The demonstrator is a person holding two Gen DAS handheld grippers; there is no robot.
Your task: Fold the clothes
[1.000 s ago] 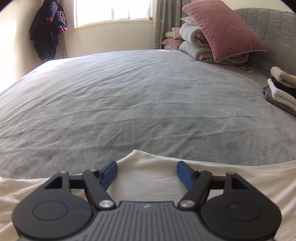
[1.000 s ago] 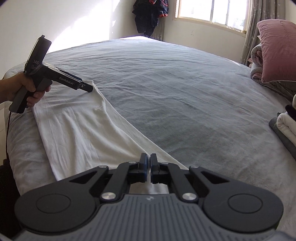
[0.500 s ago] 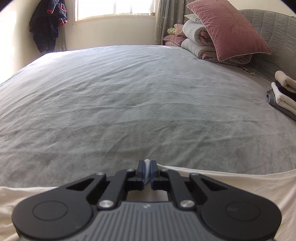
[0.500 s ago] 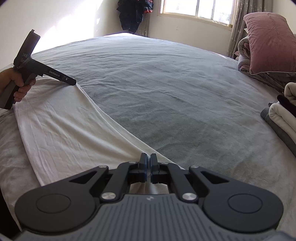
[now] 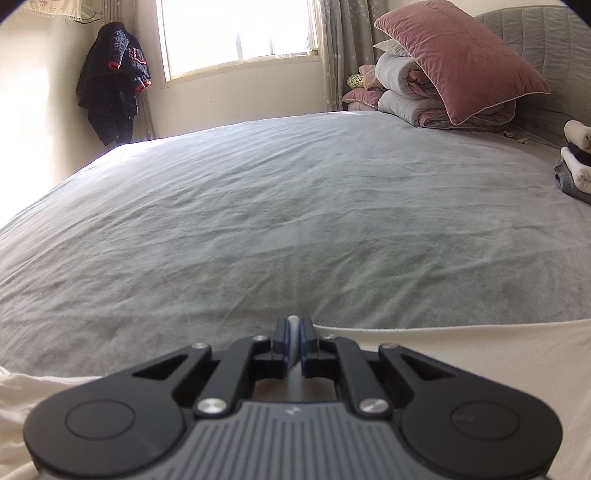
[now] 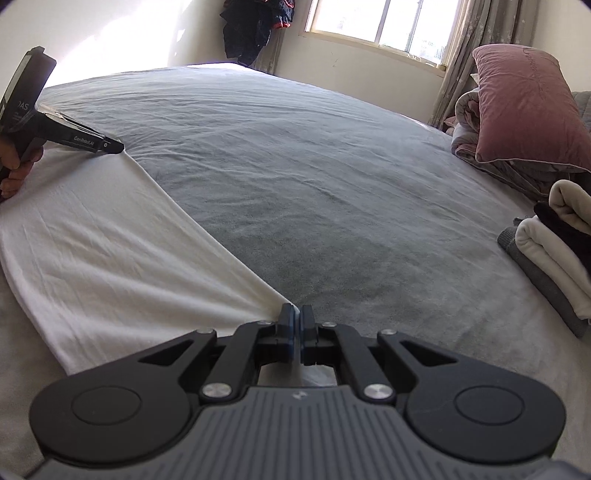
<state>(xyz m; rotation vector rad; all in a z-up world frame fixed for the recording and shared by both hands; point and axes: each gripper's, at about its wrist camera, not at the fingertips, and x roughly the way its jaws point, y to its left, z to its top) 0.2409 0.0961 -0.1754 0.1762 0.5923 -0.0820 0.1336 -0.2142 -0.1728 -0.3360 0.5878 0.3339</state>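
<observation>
We hold a cream garment (image 6: 122,258) spread flat along the near edge of a wide grey bed (image 6: 314,177); no fold shows in it yet, so the folding of this piece seems barely begun.

At the far left of the right wrist view, a hand (image 6: 16,171) holds our left tool (image 6: 116,147), whose tip sits on the garment's far corner. From its own camera, the left tool (image 5: 293,334) has just clamped shut, and a sliver of pale cloth shows between its blue pads. Nearer us, the right tool (image 6: 297,325) is clenched on the garment's near corner, and the edge runs taut between the two.

What remains, we judge, is to lift both corners and carry them over.

Moving right, the bed ahead lies bare, so nothing blocks the fold. Dark clothes (image 5: 112,85) hang in the far corner beside a bright window (image 5: 240,33). Further right are a pink pillow (image 5: 458,55) on rolled bedding, then a stack of folded clothes (image 6: 554,254), probably finished earlier, though the fisheye edge blurs it.
</observation>
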